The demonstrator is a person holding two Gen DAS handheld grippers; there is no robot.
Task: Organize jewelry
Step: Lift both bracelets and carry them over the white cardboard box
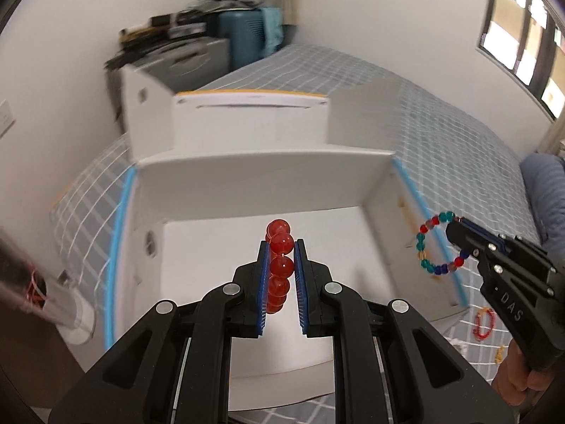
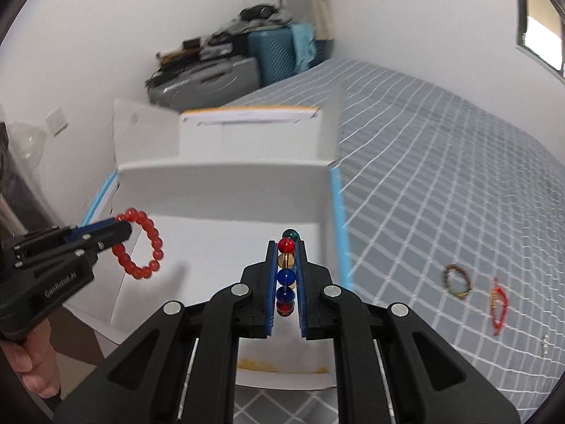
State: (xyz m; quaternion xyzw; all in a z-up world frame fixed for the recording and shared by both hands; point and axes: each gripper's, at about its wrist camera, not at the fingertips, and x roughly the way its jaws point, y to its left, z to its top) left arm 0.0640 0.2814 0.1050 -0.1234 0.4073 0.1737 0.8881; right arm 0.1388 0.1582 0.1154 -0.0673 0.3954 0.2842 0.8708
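**Bedroom scene: two bracelets held over an open white box on a bed**

Bedding in a grey-blue check with white lines carries an open white cardboard box [image 2: 226, 190], its flaps standing up and blue tape along its edges.

Left gripper [image 1: 281, 247] is pinching a bracelet of large red beads [image 1: 279, 268] edge-on between its blue pads, above the box floor. Right gripper [image 2: 286, 247] is pinching a bracelet of mixed beads [image 2: 286, 275], red, blue, amber and teal, also edge-on and above the box interior near its right wall. Both bracelets hang in the air; neither touches the cardboard.

Judging from the task, the step in hand is dropping the bracelets into the box. To do it well, each gripper should likely lower close to the box floor before spreading, so the beads land softly and do not roll or bounce out, and the two should release apart from each other.

Outside the box, on the bed [image 2: 441, 162] to the right, lie a brownish bracelet [image 2: 458, 281] and a red cord bracelet [image 2: 499, 306], still to be collected. Beyond the bed, a blue suitcase [image 2: 270, 58] and piled belongings stand against a white wall.
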